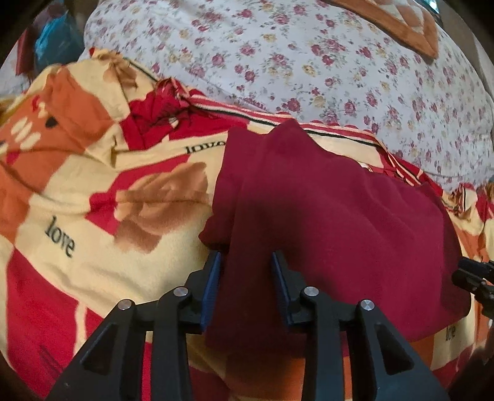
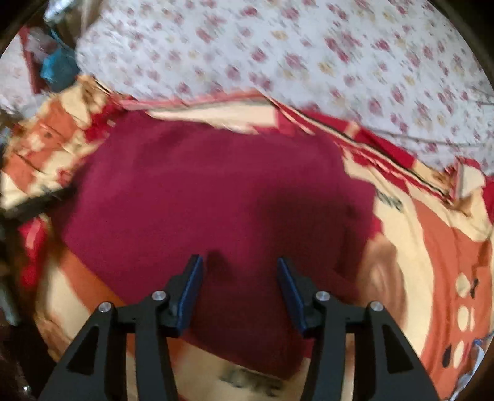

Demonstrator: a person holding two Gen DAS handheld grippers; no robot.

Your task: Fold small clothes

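A dark red garment (image 1: 324, 209) lies partly folded on a red, orange and cream blanket (image 1: 92, 191). My left gripper (image 1: 247, 259) is open, its blue pads on either side of the garment's near left part, with cloth running between the jaws. In the right wrist view the same garment (image 2: 200, 191) spreads wide, blurred by motion. My right gripper (image 2: 239, 265) is open just above the garment's near edge, holding nothing. The right gripper's black tip (image 1: 472, 277) shows at the right edge of the left wrist view.
A white floral bedsheet (image 1: 308, 61) covers the bed beyond the blanket (image 2: 432, 246). An orange-edged cushion (image 1: 401, 21) lies at the far right. Blue and dark items (image 1: 55, 40) sit past the bed's far left corner.
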